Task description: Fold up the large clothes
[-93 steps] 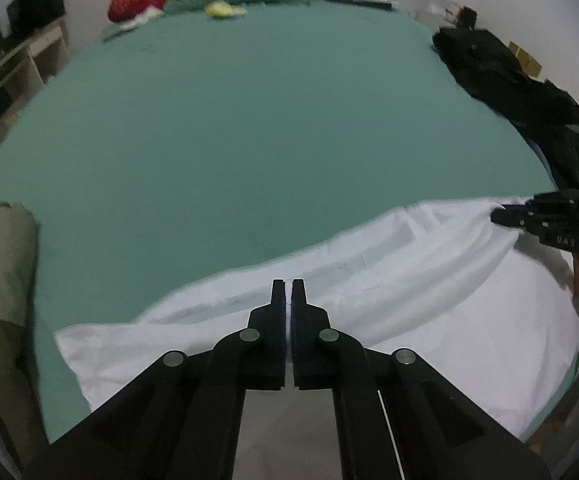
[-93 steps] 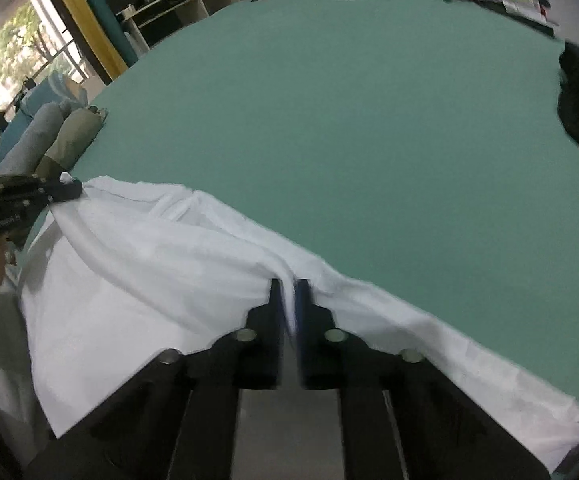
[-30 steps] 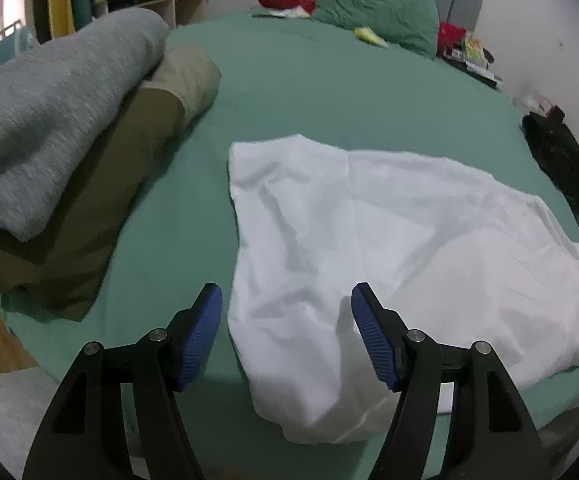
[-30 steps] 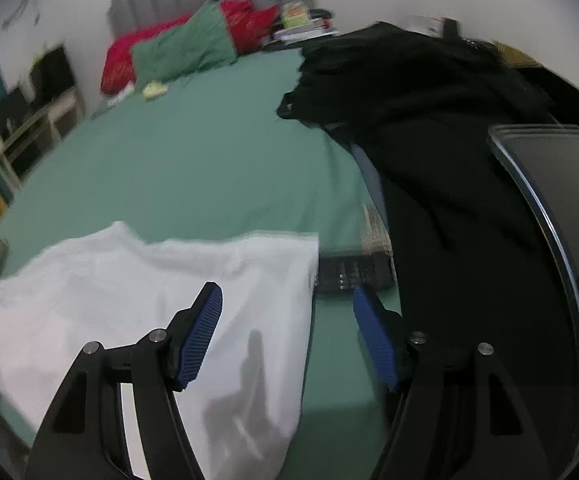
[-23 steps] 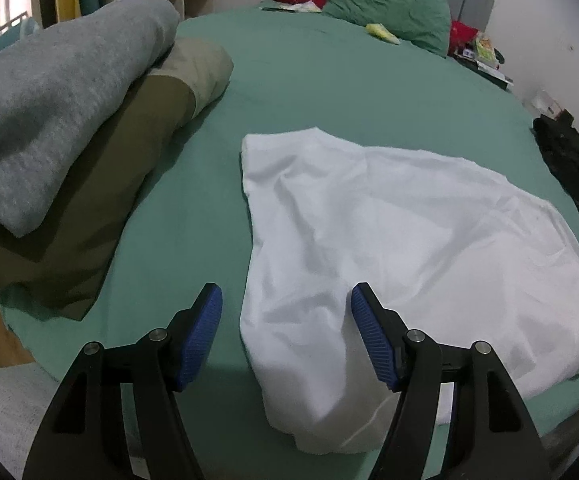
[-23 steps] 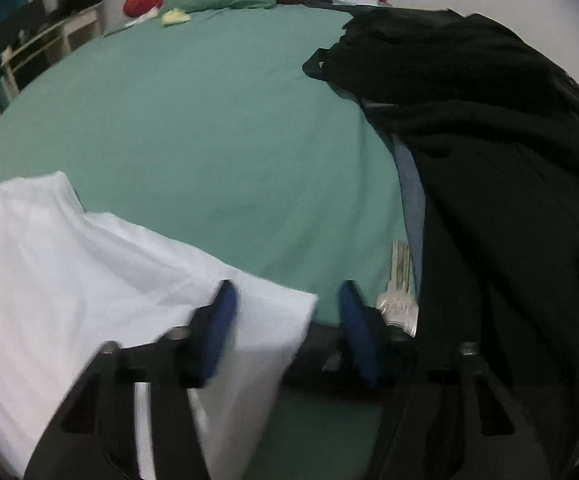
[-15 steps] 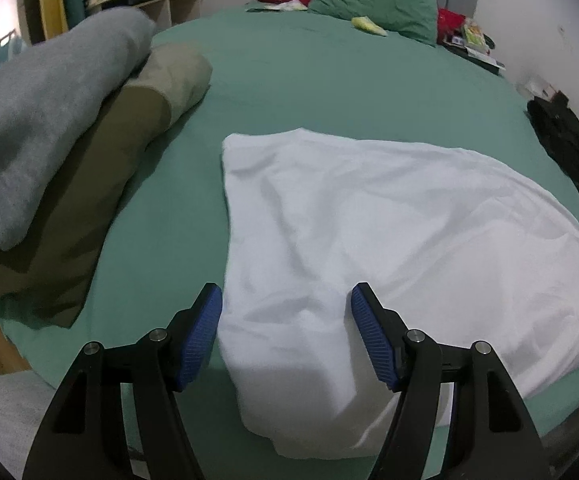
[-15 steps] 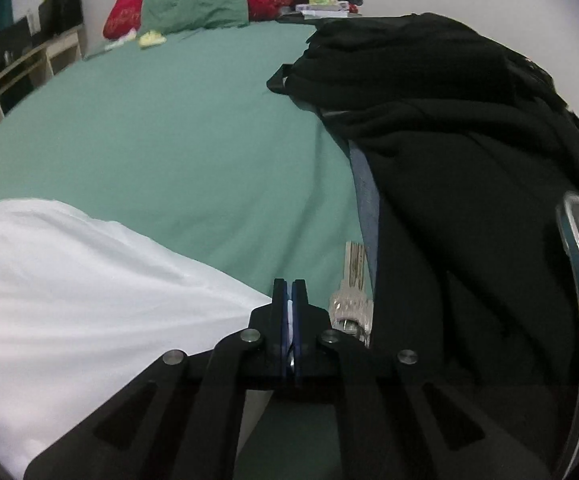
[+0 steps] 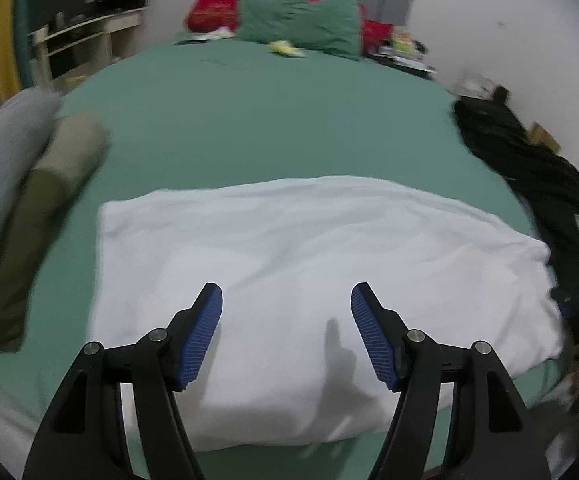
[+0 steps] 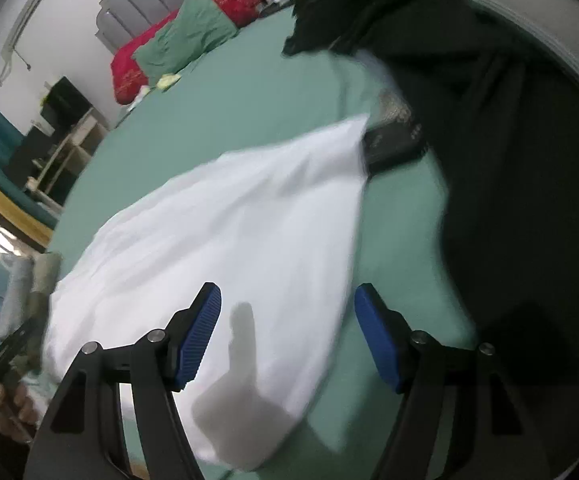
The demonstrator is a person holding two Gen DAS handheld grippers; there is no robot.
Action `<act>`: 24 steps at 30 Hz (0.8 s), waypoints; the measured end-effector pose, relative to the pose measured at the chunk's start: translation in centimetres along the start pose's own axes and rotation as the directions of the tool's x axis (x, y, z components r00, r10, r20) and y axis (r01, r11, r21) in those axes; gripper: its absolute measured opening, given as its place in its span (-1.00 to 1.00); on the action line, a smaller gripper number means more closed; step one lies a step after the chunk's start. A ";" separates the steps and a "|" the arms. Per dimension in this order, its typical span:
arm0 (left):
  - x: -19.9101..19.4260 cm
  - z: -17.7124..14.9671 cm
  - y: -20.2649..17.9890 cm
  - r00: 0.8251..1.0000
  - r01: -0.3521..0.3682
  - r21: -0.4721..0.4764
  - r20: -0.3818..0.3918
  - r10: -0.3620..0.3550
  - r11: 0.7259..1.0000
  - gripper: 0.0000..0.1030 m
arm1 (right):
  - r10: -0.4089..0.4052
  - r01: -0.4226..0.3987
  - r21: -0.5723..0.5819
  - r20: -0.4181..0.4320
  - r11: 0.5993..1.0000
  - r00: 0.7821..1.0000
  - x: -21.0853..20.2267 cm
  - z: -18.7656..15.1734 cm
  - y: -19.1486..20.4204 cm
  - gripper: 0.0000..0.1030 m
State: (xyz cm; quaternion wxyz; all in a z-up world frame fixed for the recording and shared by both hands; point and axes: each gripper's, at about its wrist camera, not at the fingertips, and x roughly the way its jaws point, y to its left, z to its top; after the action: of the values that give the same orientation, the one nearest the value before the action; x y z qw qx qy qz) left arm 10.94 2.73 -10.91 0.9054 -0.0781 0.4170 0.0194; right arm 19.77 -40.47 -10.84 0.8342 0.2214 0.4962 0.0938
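White garment [image 9: 309, 256] lies flat beneath both wide-open, empty hand-held grippers [image 9: 286, 320] [image 10: 288, 320].

Wide stretch of green bed [image 9: 273, 120] is lying open btwn the white garment [image 9: 289, 248] and the pillows [image 9: 297, 26] at the headboard end. L side is being crowded by rolled grey & olive clothes [image 9: 29, 184], near the garment's L edge w/ a strip of sheet btwn. R side: black clothing pile [image 10: 521, 168] is blocking the bed edge, and a dark flat object [image 10: 393, 148] is touching the garment's far R corner.
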 end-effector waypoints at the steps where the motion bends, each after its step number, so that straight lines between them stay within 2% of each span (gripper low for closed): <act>1: 0.3 0.3 -1.2 1.000 0.019 0.019 0.000 -0.019 1.000 0.37 | 0.004 -0.004 -0.001 0.007 1.000 1.000 0.2 -0.2 0.4 0.57; 4: 1.6 0.7 -4.0 0.999 0.045 0.072 -0.017 -0.044 0.996 0.37 | 0.051 -0.050 -0.023 0.007 0.998 0.999 1.2 -0.6 2.2 0.72; 6: 2.4 0.7 -4.9 0.999 0.043 0.076 -0.035 -0.041 0.996 0.37 | 0.097 -0.097 -0.020 0.005 0.995 0.995 1.6 -1.0 3.0 0.76; 7: 2.9 0.6 -5.2 0.997 0.065 0.071 -0.053 -0.061 0.995 0.37 | 0.121 -0.121 -0.015 0.005 0.993 0.993 1.8 -1.2 3.4 0.79; 9: 4.3 0.1 -5.8 0.991 0.089 0.074 -0.108 -0.080 0.993 0.37 | 0.174 -0.174 -0.012 0.002 0.985 0.985 2.0 -1.8 4.0 0.86; 11: 6.8 -0.9 -6.3 0.979 0.071 0.106 -0.199 -0.049 0.992 0.37 | 0.234 -0.234 -0.012 -0.008 0.972 0.972 2.5 -2.1 4.8 0.87; 12: 7.5 -1.4 -6.4 0.978 0.056 0.124 -0.208 -0.029 0.991 0.37 | 0.274 -0.274 0.004 -0.017 0.962 0.962 3.0 -2.2 5.0 0.87; 14: 7.4 -1.6 -7.0 0.987 0.031 0.157 -0.161 -0.006 0.987 0.38 | 0.299 -0.299 0.010 -0.012 0.954 0.954 3.5 -2.2 5.7 0.87; 16: 7.5 -1.8 -7.4 0.989 0.012 0.158 -0.150 0.012 0.987 0.39 | 0.329 -0.329 0.013 -0.023 0.944 0.944 3.8 -2.5 6.4 0.82; 17: 7.5 -1.8 -7.5 0.989 0.012 0.158 -0.148 0.012 0.987 0.40 | 0.343 -0.343 0.014 -0.030 0.939 0.939 4.0 -2.4 6.7 0.74; 19: 7.7 -1.9 -7.8 0.990 0.013 0.159 -0.140 0.010 0.987 0.43 | 0.375 -0.375 0.025 -0.063 0.927 0.925 4.8 -2.4 7.3 -0.38; 20: 7.5 -2.2 -7.9 0.991 0.010 0.162 -0.134 0.012 0.987 0.43 | 0.398 -0.393 0.061 -0.106 0.917 0.911 6.0 -2.6 7.7 -0.37; 21: 7.5 -2.3 -8.0 0.992 0.004 0.167 -0.125 0.017 0.986 0.43 | 0.402 -0.397 0.064 -0.111 0.916 0.909 6.5 -2.7 8.1 -0.41; 24: 7.4 -2.8 -8.6 0.993 0.000 0.183 -0.115 0.021 0.983 0.43 | 0.366 -0.371 -0.044 -0.095 0.928 0.926 5.6 -2.1 10.6 -0.68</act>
State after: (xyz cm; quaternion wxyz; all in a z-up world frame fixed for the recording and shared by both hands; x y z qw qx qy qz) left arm 14.53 -6.38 -17.21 0.8827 0.0063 0.4695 -0.0188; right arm 21.35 -28.44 -11.24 0.7862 0.2808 0.4779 0.2734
